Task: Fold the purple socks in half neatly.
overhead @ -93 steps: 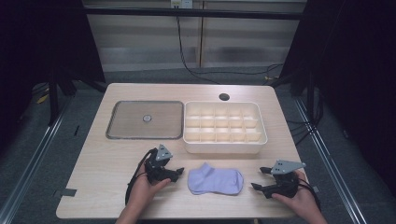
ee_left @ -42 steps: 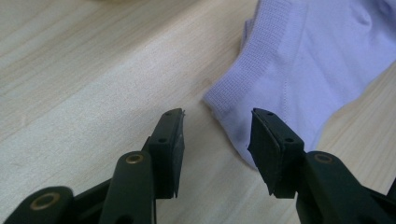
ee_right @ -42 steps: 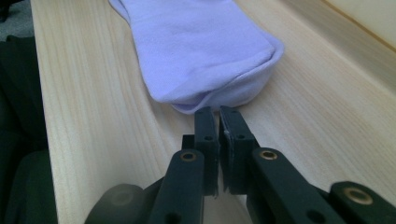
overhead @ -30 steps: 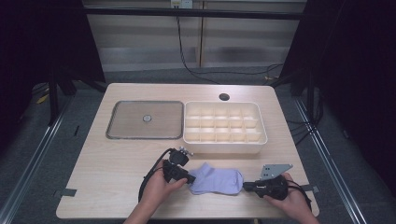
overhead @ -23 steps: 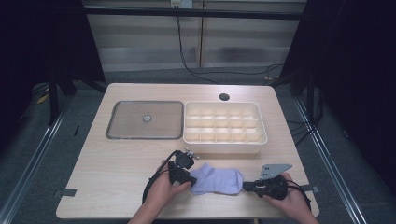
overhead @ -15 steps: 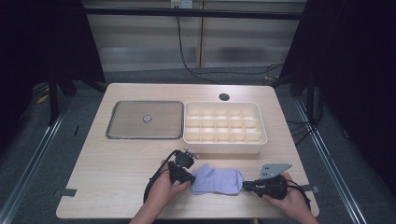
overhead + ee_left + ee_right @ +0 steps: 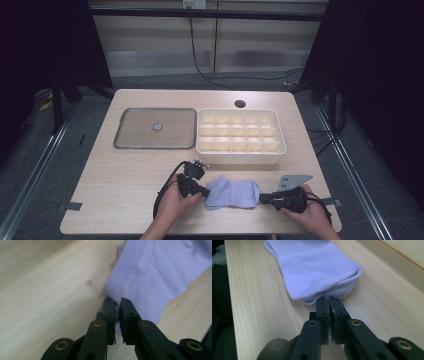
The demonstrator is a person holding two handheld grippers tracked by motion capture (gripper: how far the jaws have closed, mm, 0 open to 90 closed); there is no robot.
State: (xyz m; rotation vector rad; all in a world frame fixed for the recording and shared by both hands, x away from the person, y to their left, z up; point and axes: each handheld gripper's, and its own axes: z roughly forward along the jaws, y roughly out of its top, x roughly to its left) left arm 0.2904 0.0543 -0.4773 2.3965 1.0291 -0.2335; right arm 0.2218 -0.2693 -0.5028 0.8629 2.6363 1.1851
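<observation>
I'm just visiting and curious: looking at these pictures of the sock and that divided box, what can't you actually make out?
- Sock: one sock or a pair? The folded layers in both gripper views hide this.
- Organizer box: in the high view its near wall hides the floors of the front compartments.
- Flat lid: the small round mark at its middle is too small to identify.
- Right gripper: whether cloth sits between its pads; the jaws cover it.

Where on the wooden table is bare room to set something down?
Free: the wooden table left of the left gripper, below the grey metal tray. Crowded: the front strip, where the lilac sock lies between both grippers, right gripper, under the cream divided box.
</observation>
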